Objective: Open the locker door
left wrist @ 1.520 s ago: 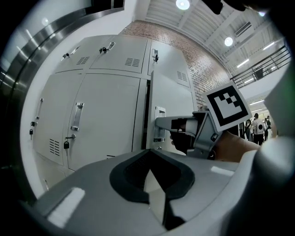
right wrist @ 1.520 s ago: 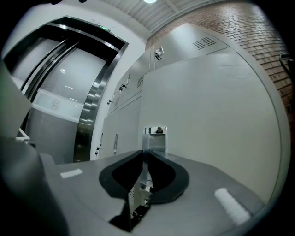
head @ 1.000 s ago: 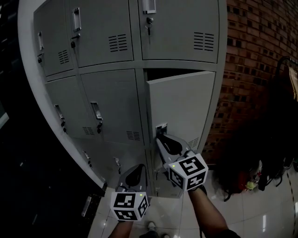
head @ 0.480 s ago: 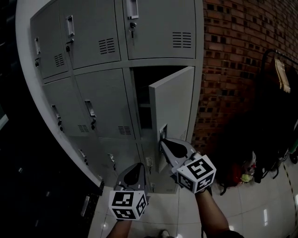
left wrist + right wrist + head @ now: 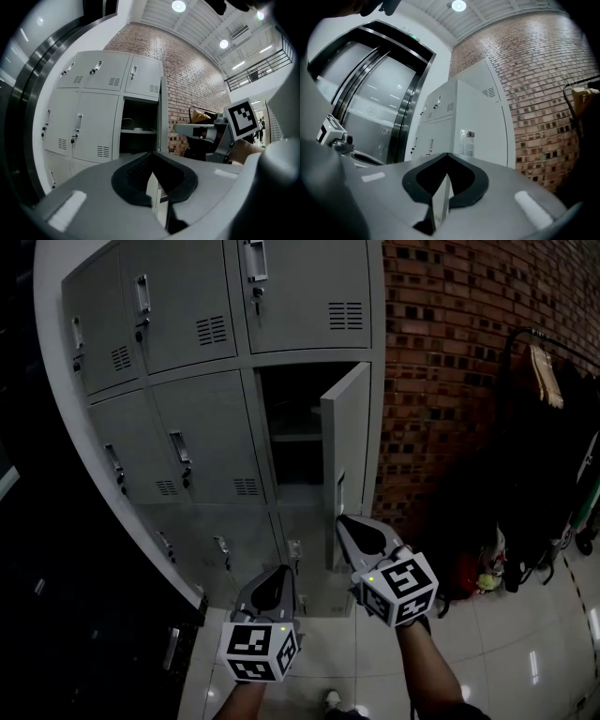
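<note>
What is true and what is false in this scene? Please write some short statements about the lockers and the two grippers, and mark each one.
1. The open locker door belongs to the rightmost column of the lockers. True.
2. The right gripper clamps the door handle. False: its jaws are shut with nothing between them, and the handle stands clear above them.
3. A brick wall stands to the right of the lockers. True.
4. The left gripper has its jaws wide apart. False: its jaws are together and empty.
5. The top-row locker doors are open. False: they are closed.
</note>
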`<action>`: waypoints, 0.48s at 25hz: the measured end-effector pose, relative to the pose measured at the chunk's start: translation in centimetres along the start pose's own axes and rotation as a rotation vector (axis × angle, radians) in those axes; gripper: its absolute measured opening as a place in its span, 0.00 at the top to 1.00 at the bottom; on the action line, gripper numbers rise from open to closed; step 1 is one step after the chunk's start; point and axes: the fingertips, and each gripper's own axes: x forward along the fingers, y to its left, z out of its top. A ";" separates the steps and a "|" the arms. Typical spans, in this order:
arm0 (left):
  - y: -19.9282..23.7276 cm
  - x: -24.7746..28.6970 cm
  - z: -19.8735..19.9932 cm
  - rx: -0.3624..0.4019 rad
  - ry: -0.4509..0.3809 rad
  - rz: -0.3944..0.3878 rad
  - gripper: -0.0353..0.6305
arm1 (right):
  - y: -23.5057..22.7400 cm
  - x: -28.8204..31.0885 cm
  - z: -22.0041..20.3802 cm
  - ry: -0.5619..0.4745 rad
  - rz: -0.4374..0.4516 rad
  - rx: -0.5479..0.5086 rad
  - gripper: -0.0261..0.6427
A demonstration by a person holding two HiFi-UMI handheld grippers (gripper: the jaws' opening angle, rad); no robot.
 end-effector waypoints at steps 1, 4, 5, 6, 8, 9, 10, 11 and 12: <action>-0.2 -0.7 -0.2 -0.001 0.000 0.002 0.94 | 0.4 -0.6 0.2 -0.001 -0.005 0.000 0.96; -1.0 -3.1 -0.9 -0.019 0.004 0.006 0.94 | 1.8 -2.8 0.4 0.004 -0.014 0.003 0.96; -1.3 -3.9 -1.0 -0.027 0.004 0.006 0.94 | 2.4 -3.5 0.4 0.007 -0.015 0.005 0.96; -1.6 -4.6 -1.2 -0.034 0.002 0.006 0.94 | 2.8 -4.2 0.4 0.010 -0.015 0.006 0.96; -2.2 -6.0 -1.4 -0.045 -0.003 0.003 0.94 | 3.8 -5.4 0.3 0.020 -0.019 -0.002 0.96; -2.6 -6.7 -1.5 -0.048 -0.002 0.001 0.94 | 4.3 -6.0 0.2 0.026 -0.022 -0.006 0.96; -2.9 -7.4 -1.6 -0.051 -0.001 0.001 0.94 | 4.8 -6.7 0.2 0.028 -0.024 -0.004 0.96; -3.2 -8.0 -1.6 -0.054 -0.001 0.001 0.94 | 5.3 -7.4 0.3 0.028 -0.024 0.003 0.96; -3.4 -8.6 -1.6 -0.056 -0.003 0.002 0.94 | 5.8 -8.0 0.4 0.027 -0.025 0.009 0.96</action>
